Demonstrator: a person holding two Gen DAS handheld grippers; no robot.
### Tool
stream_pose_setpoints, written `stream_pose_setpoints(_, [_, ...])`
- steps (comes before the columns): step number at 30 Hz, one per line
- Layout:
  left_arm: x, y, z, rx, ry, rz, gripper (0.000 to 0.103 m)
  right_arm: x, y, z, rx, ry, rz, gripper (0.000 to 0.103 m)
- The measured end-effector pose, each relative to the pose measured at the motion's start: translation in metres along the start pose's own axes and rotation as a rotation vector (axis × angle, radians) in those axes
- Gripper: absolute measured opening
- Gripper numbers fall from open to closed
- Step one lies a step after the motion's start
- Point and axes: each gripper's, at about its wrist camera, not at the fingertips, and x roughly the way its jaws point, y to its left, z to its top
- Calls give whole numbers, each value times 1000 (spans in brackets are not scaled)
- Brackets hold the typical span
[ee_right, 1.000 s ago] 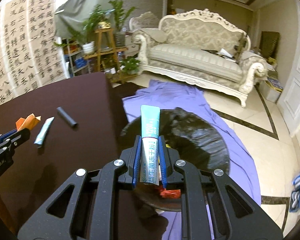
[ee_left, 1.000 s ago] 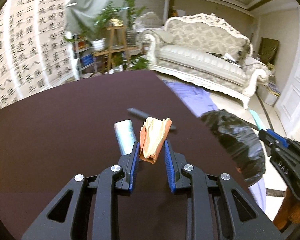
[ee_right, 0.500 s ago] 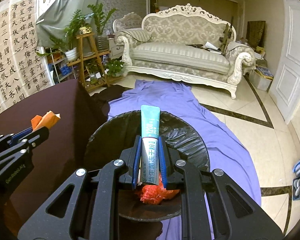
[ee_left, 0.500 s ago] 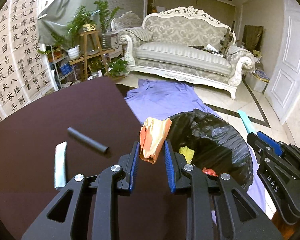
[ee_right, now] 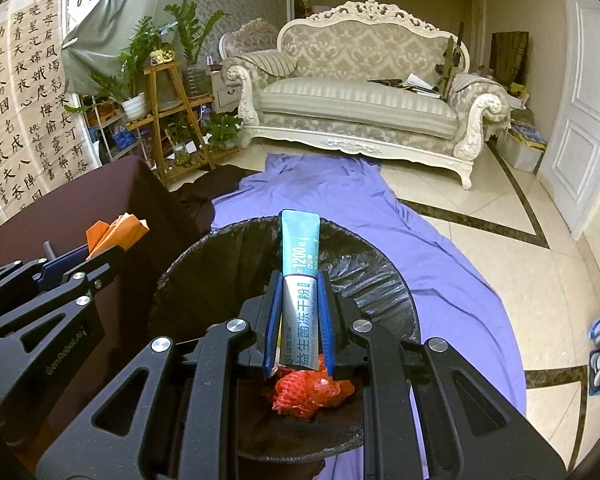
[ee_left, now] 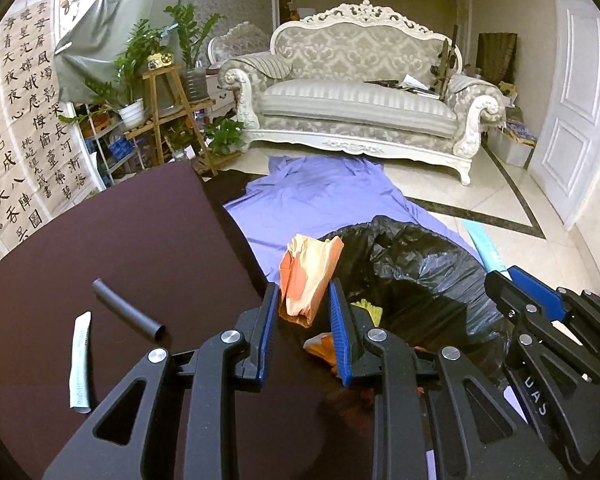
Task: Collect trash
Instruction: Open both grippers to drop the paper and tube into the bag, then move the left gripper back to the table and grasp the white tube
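Living-room surroundings frame the work area: a dark tabletop (ee_left: 112,240) with a black-lined trash bin (ee_right: 364,280) beside it on the floor. Left gripper (ee_left: 304,312) jaws are clamped on a crumpled orange wrapper (ee_left: 310,276), held upright over the tabletop edge next to the bin rim, evidently so it can be released into the bin. Right gripper (ee_right: 300,312) jaws are clamped on a teal sachet (ee_right: 300,280), held lengthwise directly over the bin opening, probably for a straight drop. Red netting (ee_right: 308,392) lies in the bin at 6 o'clock from the right jaws. In the left wrist view, a black tube (ee_left: 128,310) lies at 9 o'clock from the jaws, and a pale sachet (ee_left: 80,364) at 8 o'clock; both are uncollected. A purple cloth (ee_right: 440,264) covers the floor beyond the bin, with a sofa (ee_right: 356,104) at 12 o'clock. Bin depth and most contents are hidden by the gripper bodies; the orange wrapper's print is unreadable.
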Motion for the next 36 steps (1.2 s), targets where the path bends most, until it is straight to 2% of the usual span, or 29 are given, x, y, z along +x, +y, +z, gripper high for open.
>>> stream_pose_setpoints(4, [9, -2, -1, 6, 24, 3, 27, 3, -2, 1, 8, 1, -7, 19])
stream_pose_setpoints(6, [12, -1, 1, 2, 37, 4, 35, 5, -5, 0, 12, 6, -10, 19])
stream_pose_setpoints(8, [12, 1, 2, -14, 37, 4, 51, 6, -7, 0, 19, 8, -15, 30])
stream_pose_setpoints(9, [11, 3, 2, -19, 32, 5, 54, 6, -8, -1, 23, 3, -19, 39])
stream_pose_setpoints(11, [11, 4, 2, -25, 28, 3, 62, 5, -7, -2, 21, 2, -23, 39])
stream_pose_setpoints(17, [5, 7, 0, -28, 20, 20, 68, 4, -2, -3, 14, 3, -21, 40])
stream_pose_setpoints(24, [-10, 36, -8, -74, 22, 74, 68, 1, 20, -7, -17, 21, 24, 40])
stream_pose_setpoints(28, [-20, 59, -16, -111, 29, 126, 68, -2, 35, -9, -35, 31, 61, 41])
stream_pose_setpoints(32, [-29, 87, -26, -159, 33, 208, 68, -5, 56, -13, -65, 40, 100, 41])
stream_pose_setpoints(36, [-25, 119, -34, -205, 77, 281, 68, -7, 75, -12, -98, 45, 131, 41])
